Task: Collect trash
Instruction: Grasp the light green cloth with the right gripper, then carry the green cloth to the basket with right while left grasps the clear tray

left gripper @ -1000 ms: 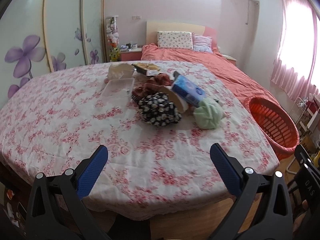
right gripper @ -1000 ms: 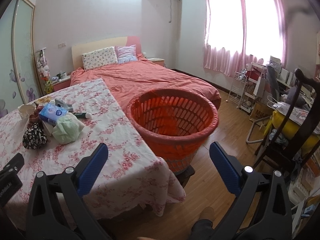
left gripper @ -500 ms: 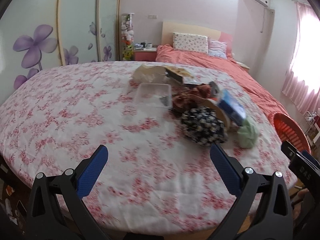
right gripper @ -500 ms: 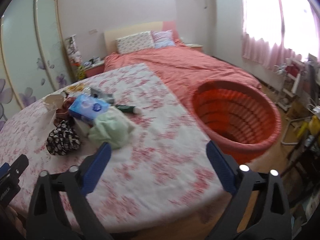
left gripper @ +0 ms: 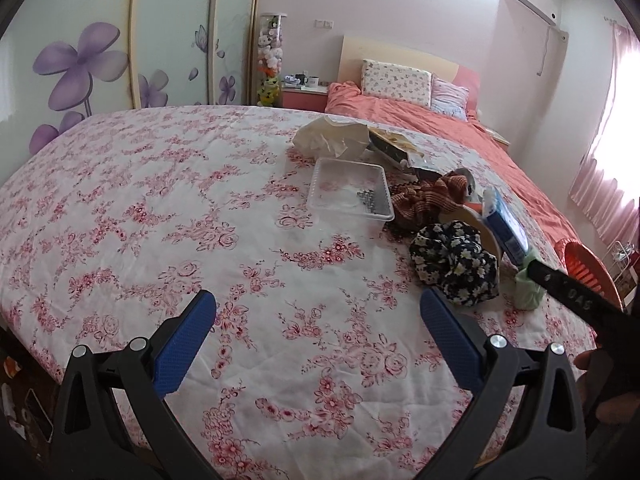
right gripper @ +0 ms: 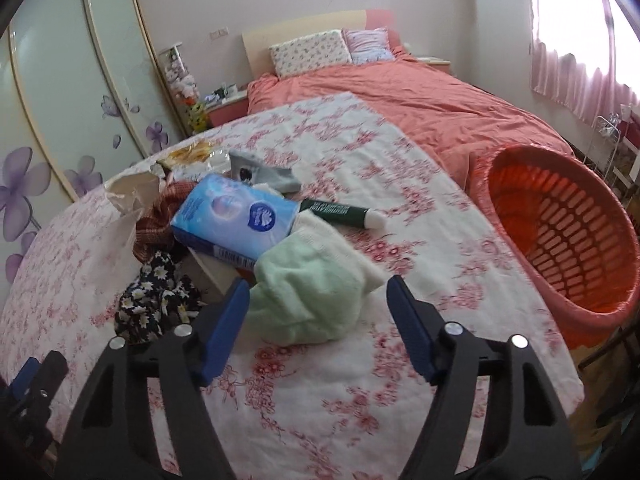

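Observation:
A pile of items lies on the floral tablecloth (left gripper: 160,208): a clear plastic tray (left gripper: 349,189), a crumpled white bag (left gripper: 330,136), a snack packet (left gripper: 394,148), a blue tissue pack (right gripper: 236,216), a pale green cloth (right gripper: 312,292), a dark green tube (right gripper: 340,213), a black floral cloth (left gripper: 456,264) and a brown checked cloth (left gripper: 432,196). My left gripper (left gripper: 318,332) is open and empty, short of the pile. My right gripper (right gripper: 318,314) is open, its jaws on either side of the green cloth's near end. An orange basket (right gripper: 560,236) stands right of the table.
A bed with a coral cover (right gripper: 400,96) lies behind the table. A wardrobe with purple flower doors (left gripper: 80,60) is at the left. Pink curtains (right gripper: 580,68) and a wire rack (right gripper: 608,136) are at the right. The right gripper's body (left gripper: 576,300) crosses the left wrist view.
Both grippers have moved in over the table toward the pile. The right one has swung left from the basket to the green cloth. Both stay open.

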`<action>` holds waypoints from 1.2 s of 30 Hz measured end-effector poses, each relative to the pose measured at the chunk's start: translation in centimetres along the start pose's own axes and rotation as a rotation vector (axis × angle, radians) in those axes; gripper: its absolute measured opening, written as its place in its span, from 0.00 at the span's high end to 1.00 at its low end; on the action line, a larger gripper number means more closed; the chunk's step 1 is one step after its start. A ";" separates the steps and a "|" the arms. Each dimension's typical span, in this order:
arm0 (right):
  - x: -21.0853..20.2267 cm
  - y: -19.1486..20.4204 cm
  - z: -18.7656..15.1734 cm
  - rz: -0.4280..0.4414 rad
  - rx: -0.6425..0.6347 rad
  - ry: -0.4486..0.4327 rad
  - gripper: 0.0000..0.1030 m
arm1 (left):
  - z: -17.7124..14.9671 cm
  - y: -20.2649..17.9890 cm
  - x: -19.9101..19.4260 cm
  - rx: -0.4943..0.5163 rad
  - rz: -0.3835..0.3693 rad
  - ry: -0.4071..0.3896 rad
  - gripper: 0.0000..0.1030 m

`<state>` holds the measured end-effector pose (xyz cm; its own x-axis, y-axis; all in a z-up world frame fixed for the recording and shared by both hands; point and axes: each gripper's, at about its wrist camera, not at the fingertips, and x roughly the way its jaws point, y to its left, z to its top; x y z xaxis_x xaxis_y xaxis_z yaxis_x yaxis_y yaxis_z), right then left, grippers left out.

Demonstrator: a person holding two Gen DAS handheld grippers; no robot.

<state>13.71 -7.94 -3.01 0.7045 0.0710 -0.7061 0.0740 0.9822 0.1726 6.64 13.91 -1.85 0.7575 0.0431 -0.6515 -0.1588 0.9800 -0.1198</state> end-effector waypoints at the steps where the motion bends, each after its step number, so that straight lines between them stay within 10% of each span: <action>1: 0.3 0.1 -0.1 -0.003 -0.006 0.008 0.41 | 0.0 0.1 0.1 -0.002 -0.005 0.001 0.02; 10: 0.3 -2.5 -0.5 0.042 0.064 0.032 0.89 | 1.0 0.0 1.2 0.009 -0.001 0.008 0.02; 31: -3.2 -5.2 -0.8 0.029 0.072 -0.025 0.93 | 5.9 -3.2 9.5 0.097 0.087 0.138 0.02; 36: -3.3 -5.2 -1.0 0.026 0.062 -0.023 0.93 | 6.1 -3.3 11.0 0.097 0.067 0.181 0.23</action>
<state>10.29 -13.13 -2.22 0.7225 0.0919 -0.6853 0.0986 0.9673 0.2337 19.38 12.37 -4.10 0.6197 0.0820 -0.7806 -0.1371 0.9906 -0.0047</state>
